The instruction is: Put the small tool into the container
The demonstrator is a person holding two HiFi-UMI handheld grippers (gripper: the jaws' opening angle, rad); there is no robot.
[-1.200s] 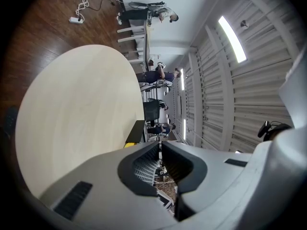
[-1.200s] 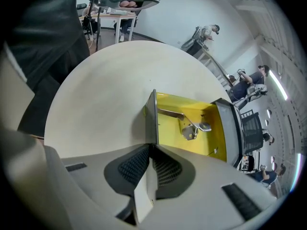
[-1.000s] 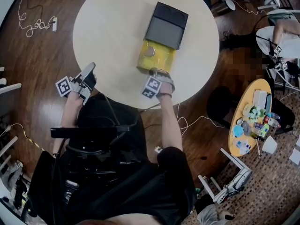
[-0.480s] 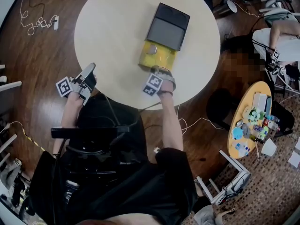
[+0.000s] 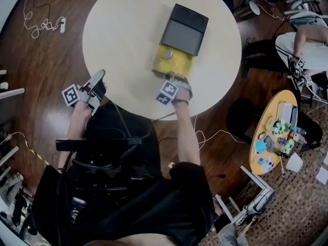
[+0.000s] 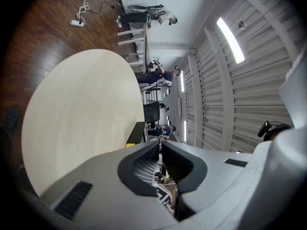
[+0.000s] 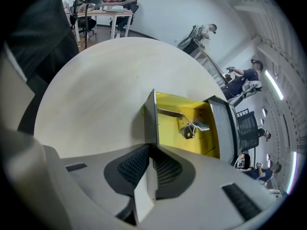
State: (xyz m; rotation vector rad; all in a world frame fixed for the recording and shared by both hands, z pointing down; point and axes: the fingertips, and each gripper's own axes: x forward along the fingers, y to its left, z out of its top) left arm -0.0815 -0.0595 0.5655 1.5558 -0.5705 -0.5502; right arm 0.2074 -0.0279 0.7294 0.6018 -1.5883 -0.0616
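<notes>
Metal piece (image 7: pixel 193 127) lies in yellow drawer (image 7: pixel 169 129) gripped by right tool (image 7: pixel 149 146).

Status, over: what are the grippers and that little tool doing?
Right gripper shut on drawer front. Left gripper shut, empty. Tool lies in yellow drawer. Nothing in the way.

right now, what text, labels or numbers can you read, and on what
None readable.
Left marker cube on left gripper: black-and-white square pattern, no letters.
Right marker cube on right gripper: same.
Yellow drawer: no print visible.
Packages on side table: too small to read.
</notes>
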